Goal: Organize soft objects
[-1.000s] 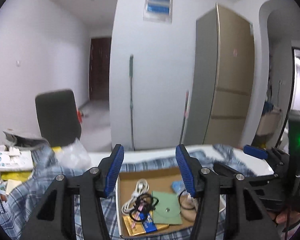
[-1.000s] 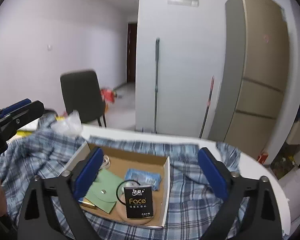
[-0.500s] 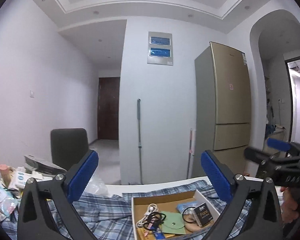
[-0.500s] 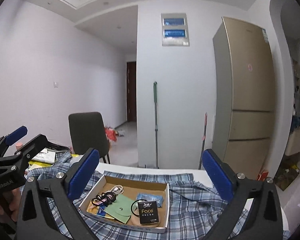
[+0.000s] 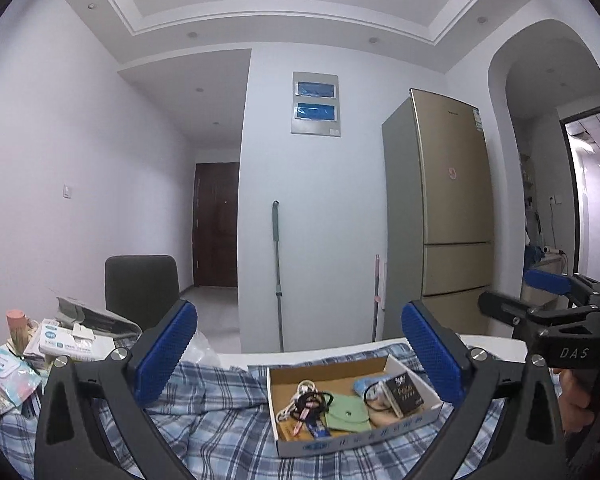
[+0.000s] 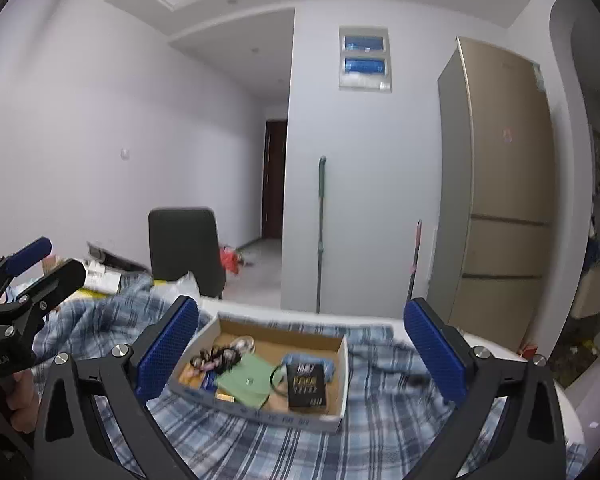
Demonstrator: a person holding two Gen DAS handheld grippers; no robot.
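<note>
Left wrist view: I'm holding left gripper [image 5: 298, 354] and right gripper [image 6: 302, 350] spread apart, empty; lining up over cardboard box [image 5: 352, 442], lower centre; judging low, level approach best.

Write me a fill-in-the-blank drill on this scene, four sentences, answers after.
1. The cardboard box rests on a blue ____ cloth.
2. Inside the box, the flat snap pouch is light ____.
3. The black packet lies in the box to the ____ of the pouch in the right wrist view.
4. The jaws of the left gripper and the right gripper stand wide ____.

Answers: plaid; green; right; open
</note>
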